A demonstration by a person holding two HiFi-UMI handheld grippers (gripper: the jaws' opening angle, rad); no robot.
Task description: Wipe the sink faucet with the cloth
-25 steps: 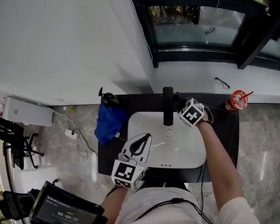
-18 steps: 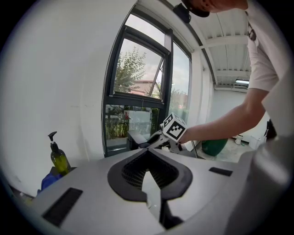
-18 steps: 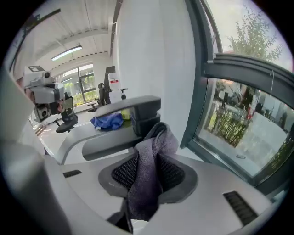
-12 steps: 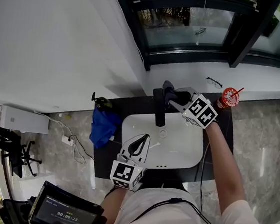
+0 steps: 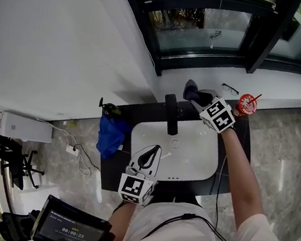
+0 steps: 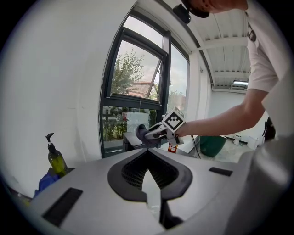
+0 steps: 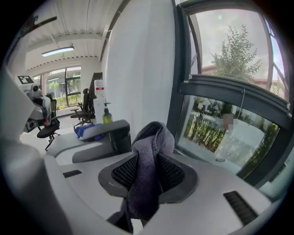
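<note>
The black faucet [image 5: 171, 114] stands at the back rim of the white sink [image 5: 200, 161]. My right gripper [image 5: 197, 97] is shut on a dark grey cloth [image 5: 190, 89], held just right of and behind the faucet's top, near the window sill. In the right gripper view the cloth [image 7: 147, 174] drapes down between the jaws, with the faucet [image 7: 110, 133] a little to the left. My left gripper [image 5: 157, 147] hovers over the sink's front left, shut with nothing in it. The left gripper view shows the right gripper [image 6: 154, 134] and the cloth [image 6: 142, 135] ahead.
A green soap bottle [image 5: 108, 109] and a blue rag [image 5: 111, 132] lie on the black counter [image 5: 240, 138] left of the sink. A red cup with a straw [image 5: 245, 105] and glasses [image 5: 230, 89] sit at the back right by the window.
The right gripper carried the cloth from beside the faucet up over its top, then slightly back and right toward the sill. The left gripper stayed over the sink.
</note>
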